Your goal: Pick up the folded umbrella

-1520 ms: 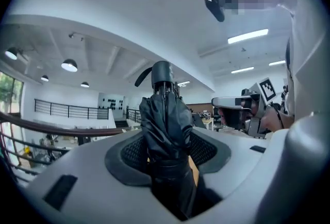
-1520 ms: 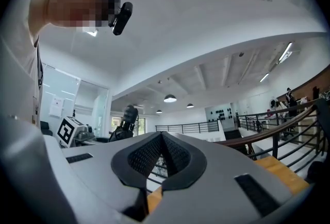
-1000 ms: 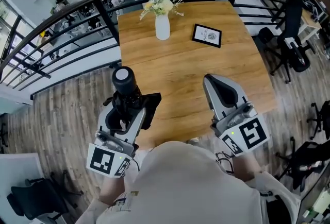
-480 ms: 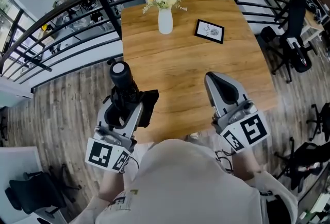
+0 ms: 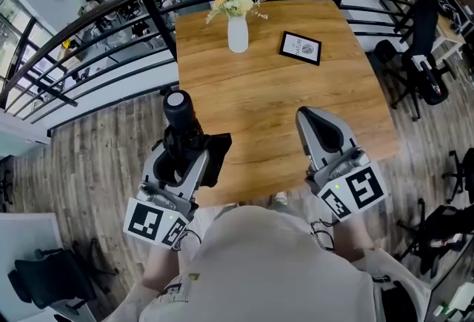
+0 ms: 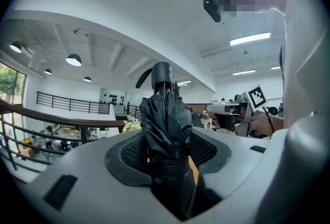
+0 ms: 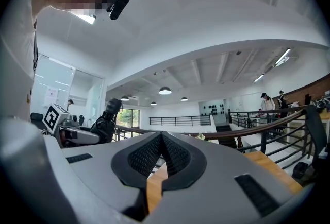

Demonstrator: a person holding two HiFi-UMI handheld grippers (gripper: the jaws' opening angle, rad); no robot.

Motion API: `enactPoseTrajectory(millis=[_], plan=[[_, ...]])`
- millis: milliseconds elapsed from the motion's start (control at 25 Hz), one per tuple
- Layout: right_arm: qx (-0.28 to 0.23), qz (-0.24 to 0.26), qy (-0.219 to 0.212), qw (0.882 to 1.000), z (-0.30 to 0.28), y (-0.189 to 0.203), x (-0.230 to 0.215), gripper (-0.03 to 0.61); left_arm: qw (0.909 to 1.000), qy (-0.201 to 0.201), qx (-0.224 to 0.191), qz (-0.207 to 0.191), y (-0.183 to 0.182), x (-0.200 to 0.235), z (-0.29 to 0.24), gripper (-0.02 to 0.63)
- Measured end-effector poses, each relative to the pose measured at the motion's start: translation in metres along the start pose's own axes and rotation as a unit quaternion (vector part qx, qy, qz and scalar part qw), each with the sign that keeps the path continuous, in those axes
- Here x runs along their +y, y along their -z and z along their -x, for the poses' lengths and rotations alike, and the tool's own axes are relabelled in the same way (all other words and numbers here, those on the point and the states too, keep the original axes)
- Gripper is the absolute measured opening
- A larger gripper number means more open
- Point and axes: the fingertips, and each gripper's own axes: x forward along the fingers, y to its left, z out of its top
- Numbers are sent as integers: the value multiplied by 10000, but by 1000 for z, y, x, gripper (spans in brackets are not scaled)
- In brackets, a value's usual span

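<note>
The folded umbrella (image 5: 180,123) is black, with a round cap end pointing up and away. My left gripper (image 5: 187,152) is shut on it, held off the table's near left corner over the wooden floor. In the left gripper view the umbrella (image 6: 165,125) stands between the two dark pads, its fabric bunched above them. My right gripper (image 5: 311,118) is shut and holds nothing, hovering above the table's near right part. In the right gripper view its pads (image 7: 161,138) meet at the tip.
A wooden table (image 5: 259,91) carries a white vase with flowers (image 5: 238,32) and a small framed picture (image 5: 300,48) at its far side. A black railing (image 5: 111,9) curves behind it. Office chairs (image 5: 426,69) stand to the right.
</note>
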Motion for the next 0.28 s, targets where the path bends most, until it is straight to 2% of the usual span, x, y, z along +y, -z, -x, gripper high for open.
enactPoseTrajectory(millis=[280], plan=[[-15, 0, -16, 10000, 12, -1, 13, 28, 9998, 5, -57, -203, -6, -9, 15, 224]])
